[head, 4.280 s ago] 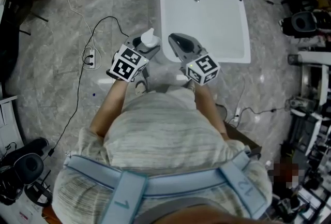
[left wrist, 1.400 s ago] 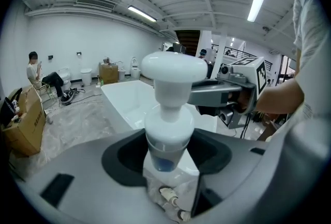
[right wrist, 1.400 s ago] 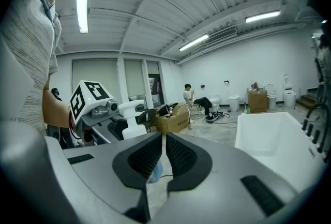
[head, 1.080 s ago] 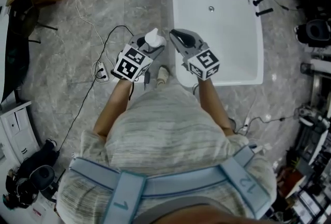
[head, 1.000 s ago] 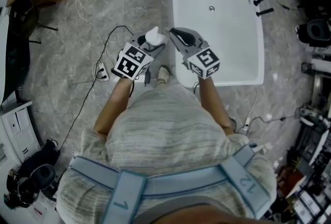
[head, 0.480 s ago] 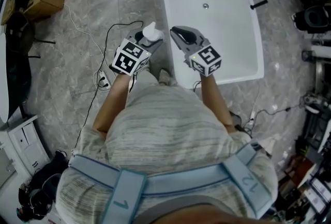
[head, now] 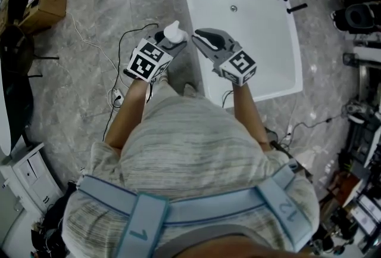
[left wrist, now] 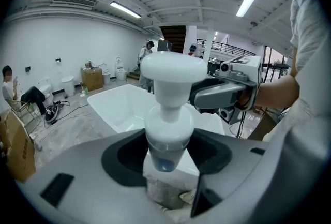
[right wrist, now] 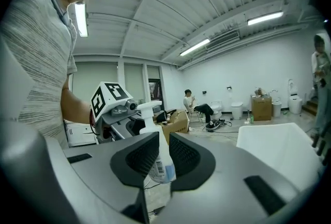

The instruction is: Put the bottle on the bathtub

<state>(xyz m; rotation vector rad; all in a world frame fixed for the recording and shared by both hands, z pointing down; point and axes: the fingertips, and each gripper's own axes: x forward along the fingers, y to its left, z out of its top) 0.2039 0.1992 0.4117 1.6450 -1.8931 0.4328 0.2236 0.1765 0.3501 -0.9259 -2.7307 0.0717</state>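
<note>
While the person stands at the near end of the tub on the grey marble floor [head: 89,30], we read this as the carrying step, with the placing not yet begun. On the left, the left gripper [head: 168,43] is clamped on the clear plastic pump bottle with a white pump head and blue liquid at its base [head: 173,31]. Its jaws stand wide, with their pads against the bottle's round body, and the bottle is upright in the air over the floor, just beside the tub's left rim but not touching it. Next to it, the right gripper [head: 199,38] carries nothing. Its jaws have just been opening and now stand a little apart, and the bottle only shows through their gap from beyond. To the right lies the long white glossy bathtub [head: 256,95], its rim bare where we see it. We judge the next move calls for bringing the bottle rightward over the rim, lowering it upright until its base sits fully on that narrow ledge, and only then spreading the left jaws, with the right gripper kept out of the path.
</note>
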